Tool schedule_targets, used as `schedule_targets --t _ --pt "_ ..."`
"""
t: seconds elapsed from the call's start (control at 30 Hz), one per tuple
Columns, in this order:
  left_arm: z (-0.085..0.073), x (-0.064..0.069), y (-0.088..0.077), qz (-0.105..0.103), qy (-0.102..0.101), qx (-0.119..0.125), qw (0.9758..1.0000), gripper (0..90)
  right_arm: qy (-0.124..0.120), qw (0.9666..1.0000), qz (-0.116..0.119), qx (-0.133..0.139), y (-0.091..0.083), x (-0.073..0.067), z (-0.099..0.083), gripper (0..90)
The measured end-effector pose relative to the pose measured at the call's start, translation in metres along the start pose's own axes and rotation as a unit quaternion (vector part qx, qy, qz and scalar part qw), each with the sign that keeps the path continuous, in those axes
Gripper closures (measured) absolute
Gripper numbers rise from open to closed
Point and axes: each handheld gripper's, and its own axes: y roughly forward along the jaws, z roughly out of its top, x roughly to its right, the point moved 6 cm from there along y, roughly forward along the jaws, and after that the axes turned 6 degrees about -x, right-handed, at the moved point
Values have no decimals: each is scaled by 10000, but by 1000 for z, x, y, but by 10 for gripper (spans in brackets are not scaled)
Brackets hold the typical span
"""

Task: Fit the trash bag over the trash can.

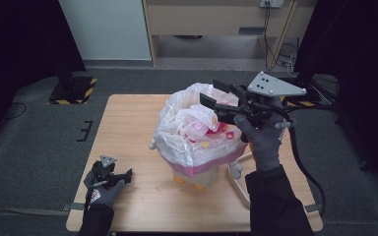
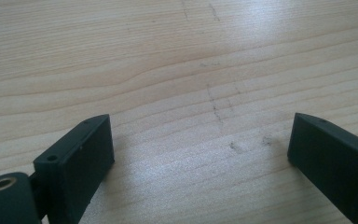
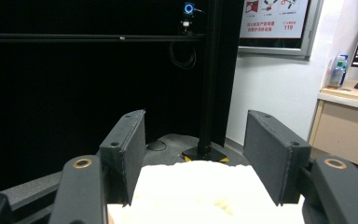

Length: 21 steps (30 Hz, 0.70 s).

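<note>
One plastic bag (image 1: 187, 125) lines one bin (image 1: 204, 169); both hand-held grippers, right (image 1: 215, 97) and left (image 1: 127, 174), released.

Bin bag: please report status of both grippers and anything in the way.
Right gripper open, above bag, holding nothing. Left gripper open, low over table. Bag lines bin, rim bunched up. Nothing in the way.

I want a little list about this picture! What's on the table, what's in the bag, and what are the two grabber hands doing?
Table: light wooden table
Main thing: small pink and cream bin lined with a crinkled clear plastic bag
In the bag: pink and white crumpled scraps
Right gripper: raised above the bag, jaws apart, nothing between them
Left gripper: low over the bare table by the near left corner, jaws wide apart, holding nothing
</note>
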Motion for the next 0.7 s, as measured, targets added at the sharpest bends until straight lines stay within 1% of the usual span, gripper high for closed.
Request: schedule_targets --t 0.27,0.33,0.47,0.7 --pt "0 0 0 -6 2 -4 10000 59 54 10000 -61 13 17 -3 6 384" --pt "0 0 0 -6 4 -1 10000 59 31 9999 -100 2 21 -4 6 385" --pt "0 0 0 -9 5 -2 10000 58 88 9999 -62 67 30 -8 7 384" --pt "0 0 0 -15 10 -7 10000 57 179 9997 -158 11 46 -10 2 372"
